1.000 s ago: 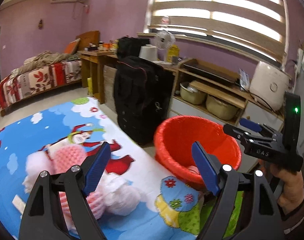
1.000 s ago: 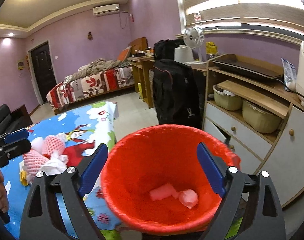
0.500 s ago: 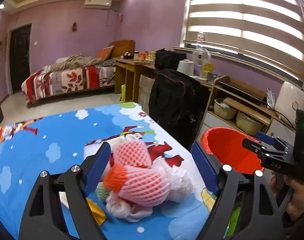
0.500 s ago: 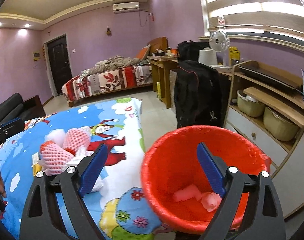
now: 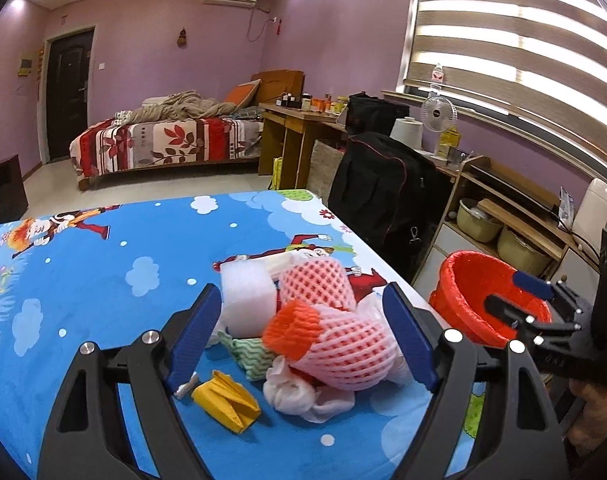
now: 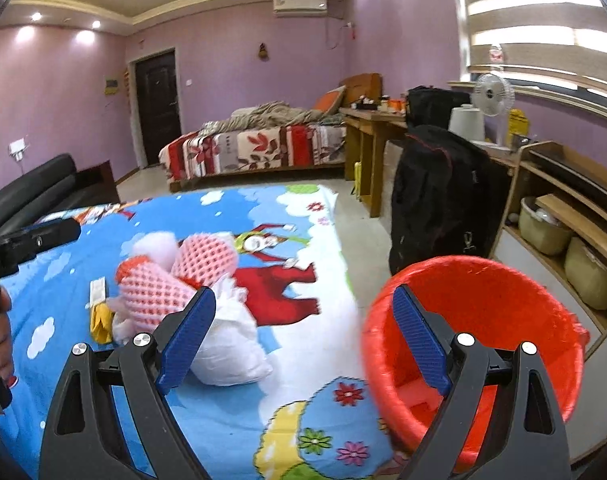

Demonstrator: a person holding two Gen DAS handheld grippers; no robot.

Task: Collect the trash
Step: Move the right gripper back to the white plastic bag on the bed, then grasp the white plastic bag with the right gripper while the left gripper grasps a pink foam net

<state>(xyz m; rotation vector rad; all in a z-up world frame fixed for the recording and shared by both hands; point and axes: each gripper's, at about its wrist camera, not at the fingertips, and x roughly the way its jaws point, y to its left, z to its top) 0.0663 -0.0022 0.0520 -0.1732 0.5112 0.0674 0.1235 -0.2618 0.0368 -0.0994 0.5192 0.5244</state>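
Note:
A pile of trash lies on the blue cartoon tablecloth (image 5: 103, 272): two pink foam fruit nets (image 5: 343, 344), a white foam block (image 5: 245, 300), crumpled white tissue (image 5: 303, 394), a green wrapper (image 5: 251, 354) and a yellow wrapper (image 5: 225, 398). My left gripper (image 5: 299, 338) is open, its fingers on either side of the pile. The red bin (image 6: 483, 332) stands off the table's right edge with pink scraps inside. My right gripper (image 6: 303, 338) is open and empty, between the pile (image 6: 175, 280) and the bin. It also shows in the left wrist view (image 5: 543, 320).
A black bag (image 5: 383, 192) and a wooden shelf unit (image 5: 515, 220) with pots stand behind the bin. A bed (image 5: 163, 144) and a desk (image 5: 295, 136) are at the far wall. A black sofa (image 6: 27, 196) is on the left.
My left gripper has swung left from the bin to the trash pile, which now lies between its fingers. My right gripper has turned left, so the bin has shifted right in its view.

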